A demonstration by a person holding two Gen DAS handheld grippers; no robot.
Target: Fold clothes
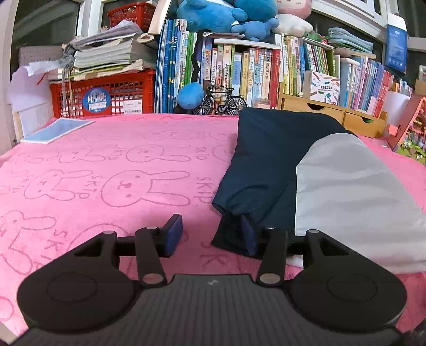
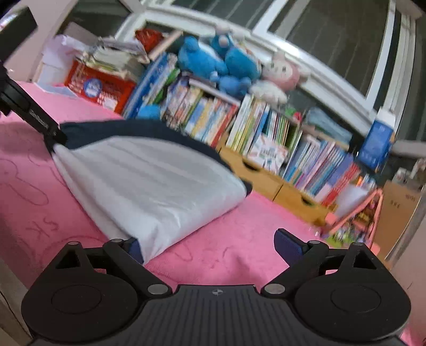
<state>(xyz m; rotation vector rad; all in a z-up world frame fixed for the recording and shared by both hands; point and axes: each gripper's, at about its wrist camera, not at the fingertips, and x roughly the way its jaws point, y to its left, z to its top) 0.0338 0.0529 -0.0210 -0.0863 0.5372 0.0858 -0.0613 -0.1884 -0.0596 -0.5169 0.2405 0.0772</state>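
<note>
A folded garment, navy (image 1: 266,159) with a white panel (image 1: 351,191) on top, lies on the pink rabbit-print towel (image 1: 119,165) at the right. My left gripper (image 1: 211,234) is open at the garment's near left corner. Its right pad (image 1: 249,237) touches the navy hem and its left pad (image 1: 174,233) rests over bare towel. The right wrist view is blurred. There the white fold (image 2: 149,181) fills the left middle, and my right gripper (image 2: 211,247) is wide open over the towel (image 2: 239,226). Its left pad (image 2: 134,248) sits against the fold's near corner. The left gripper's body (image 2: 32,117) shows at the navy edge.
Along the table's far side stand a red crate (image 1: 106,93) under stacked papers, a row of books (image 1: 239,71), blue plush toys (image 1: 226,16), a model bicycle (image 1: 221,101) and a wooden drawer box (image 1: 332,111). A blue pad (image 1: 57,130) lies at the far left.
</note>
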